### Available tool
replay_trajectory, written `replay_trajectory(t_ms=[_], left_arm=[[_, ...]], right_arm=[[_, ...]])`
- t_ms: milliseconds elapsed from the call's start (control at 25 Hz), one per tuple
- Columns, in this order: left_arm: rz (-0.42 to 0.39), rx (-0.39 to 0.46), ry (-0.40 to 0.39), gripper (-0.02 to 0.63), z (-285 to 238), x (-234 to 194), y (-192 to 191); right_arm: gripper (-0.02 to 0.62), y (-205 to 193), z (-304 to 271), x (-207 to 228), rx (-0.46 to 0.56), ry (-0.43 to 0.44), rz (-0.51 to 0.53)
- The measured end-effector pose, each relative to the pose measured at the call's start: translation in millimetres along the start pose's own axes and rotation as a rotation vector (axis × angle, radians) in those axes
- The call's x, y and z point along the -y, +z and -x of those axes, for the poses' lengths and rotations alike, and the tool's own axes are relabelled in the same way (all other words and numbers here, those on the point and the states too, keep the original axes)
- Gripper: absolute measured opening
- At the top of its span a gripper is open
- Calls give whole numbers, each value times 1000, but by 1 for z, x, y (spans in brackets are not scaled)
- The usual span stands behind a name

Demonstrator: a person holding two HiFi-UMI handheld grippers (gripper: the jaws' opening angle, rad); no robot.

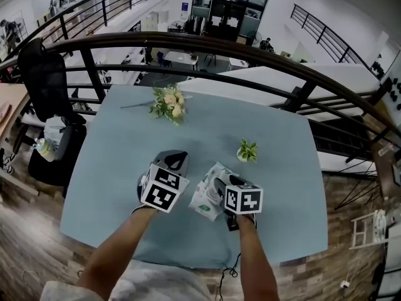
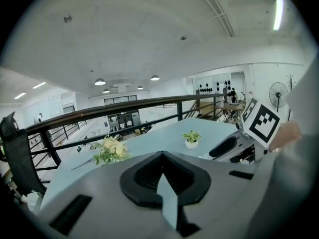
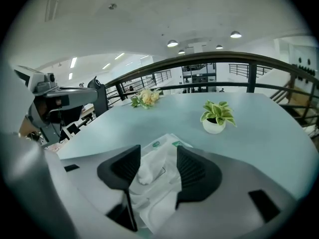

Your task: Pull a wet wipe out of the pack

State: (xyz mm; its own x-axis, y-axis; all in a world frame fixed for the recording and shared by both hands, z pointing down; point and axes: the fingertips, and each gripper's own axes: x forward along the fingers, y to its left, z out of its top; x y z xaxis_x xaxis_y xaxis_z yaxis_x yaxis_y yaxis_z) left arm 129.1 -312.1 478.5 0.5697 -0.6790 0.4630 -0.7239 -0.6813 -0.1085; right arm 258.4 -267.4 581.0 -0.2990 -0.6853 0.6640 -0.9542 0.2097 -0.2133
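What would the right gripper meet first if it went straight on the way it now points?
Most likely the wet wipe that sticks up out of the pack. The right gripper points down at it with its jaws apart, one on either side. As far as its own view shows, they are not pressing on it.

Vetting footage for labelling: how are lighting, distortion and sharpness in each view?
Head view: strong fisheye bows the railing; soft, even light on the table. Left gripper view: black vignette, glare from the ceiling strip light, left claw close and soft. Right gripper view: same vignette; white wipe inside the open right claw barely stands out from the wet wipe pack.
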Motion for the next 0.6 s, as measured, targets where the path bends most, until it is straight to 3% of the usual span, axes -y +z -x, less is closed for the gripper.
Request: replay_trajectory(t_ms=[600], left_arm=[[5,-23,13,-6,5,-11,-12]], right_arm=[[194,-16,-15,-8,-66,51,-7]])
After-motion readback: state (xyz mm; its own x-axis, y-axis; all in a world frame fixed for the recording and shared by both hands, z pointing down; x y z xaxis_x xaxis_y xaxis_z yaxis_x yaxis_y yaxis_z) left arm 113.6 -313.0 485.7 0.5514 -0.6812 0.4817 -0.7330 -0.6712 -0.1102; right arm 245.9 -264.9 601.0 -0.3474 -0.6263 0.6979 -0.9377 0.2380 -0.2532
